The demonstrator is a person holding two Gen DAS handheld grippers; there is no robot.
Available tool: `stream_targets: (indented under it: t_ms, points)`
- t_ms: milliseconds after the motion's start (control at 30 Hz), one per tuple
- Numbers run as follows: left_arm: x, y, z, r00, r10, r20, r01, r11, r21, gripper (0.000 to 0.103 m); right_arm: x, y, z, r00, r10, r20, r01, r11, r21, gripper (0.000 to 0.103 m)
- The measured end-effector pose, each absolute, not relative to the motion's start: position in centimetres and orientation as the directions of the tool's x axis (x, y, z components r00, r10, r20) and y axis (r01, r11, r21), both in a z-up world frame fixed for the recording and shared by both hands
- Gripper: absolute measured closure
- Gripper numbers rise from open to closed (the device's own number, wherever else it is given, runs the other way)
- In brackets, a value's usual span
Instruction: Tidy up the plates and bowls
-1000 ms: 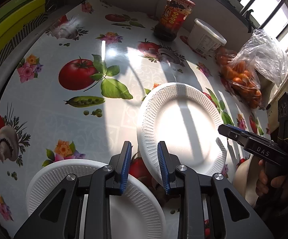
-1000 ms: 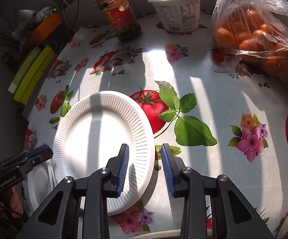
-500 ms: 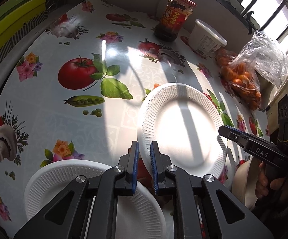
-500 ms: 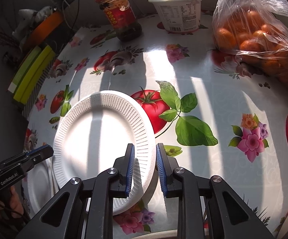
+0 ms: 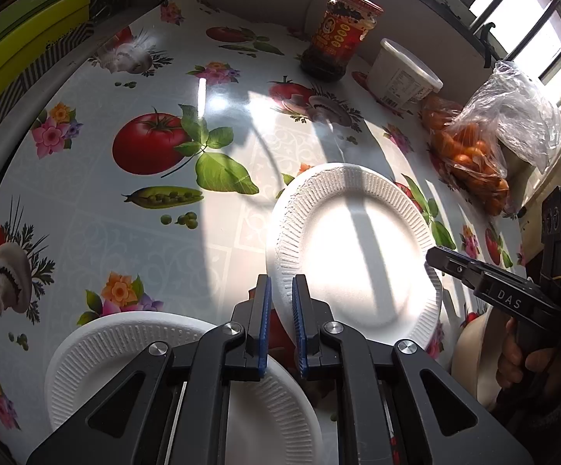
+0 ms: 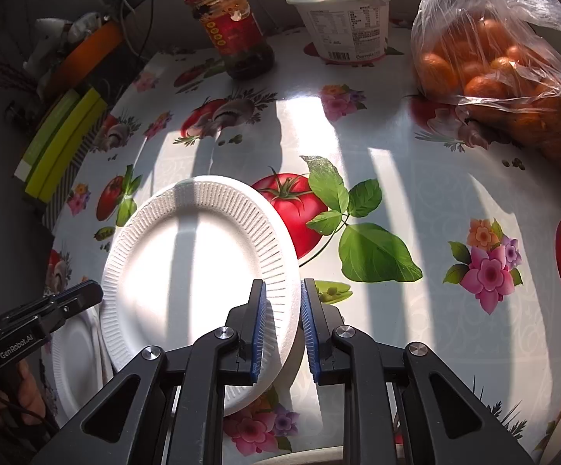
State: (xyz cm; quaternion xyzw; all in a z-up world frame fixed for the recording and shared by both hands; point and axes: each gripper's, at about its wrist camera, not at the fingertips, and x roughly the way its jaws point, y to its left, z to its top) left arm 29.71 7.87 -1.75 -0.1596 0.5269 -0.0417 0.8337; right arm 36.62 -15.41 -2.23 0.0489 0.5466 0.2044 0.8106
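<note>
Both tongs have closed since a moment ago — we now pinch the tilted white plate (image 5: 354,248) by opposite rims, left tongs (image 5: 279,325) on its near-left edge, right tongs (image 6: 282,329) on its near-right. A second plate (image 5: 133,345) lies flat on the worktop (image 5: 125,240), near left.

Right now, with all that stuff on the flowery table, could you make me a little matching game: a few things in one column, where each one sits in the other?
Things:
1. jar
2. tub
3. bag of oranges
4. held plate

Places:
A. nipped at its rim by both tongs
B. far right, by the tub
C. back of the table, left of the tub
D. between the jar and the bag

Pairs: 1-C, 2-D, 3-B, 4-A
</note>
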Motion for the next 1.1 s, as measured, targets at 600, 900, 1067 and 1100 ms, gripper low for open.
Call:
stream_targets:
  t_ms: [600,900,1067,1100]
  points:
    - [29.6,8.1,-1.8,0.453,-0.233,-0.861,-0.105,0.945,-0.311,0.095,36.8,-15.6,-1.9,0.327,0.386,-0.863,-0.270,0.913,0.306,0.088]
    - [29.0,8.3,-1.1,0.467,-0.238,-0.851,-0.101,0.942,-0.319,0.095,36.3,-15.4,-1.1,0.341,0.389,-0.856,-0.266,0.913,0.310,0.088]
    - [28.3,8.7,-0.5,0.482,-0.241,-0.842,-0.098,0.941,-0.325,0.095,35.8,-15.2,-0.3,0.351,0.399,-0.847,-0.276,0.909,0.313,0.088]
    - [28.2,8.8,-0.4,0.485,-0.242,-0.840,-0.097,0.940,-0.327,0.095,35.7,-15.2,-0.2,0.353,0.401,-0.845,-0.278,0.907,0.315,0.088]
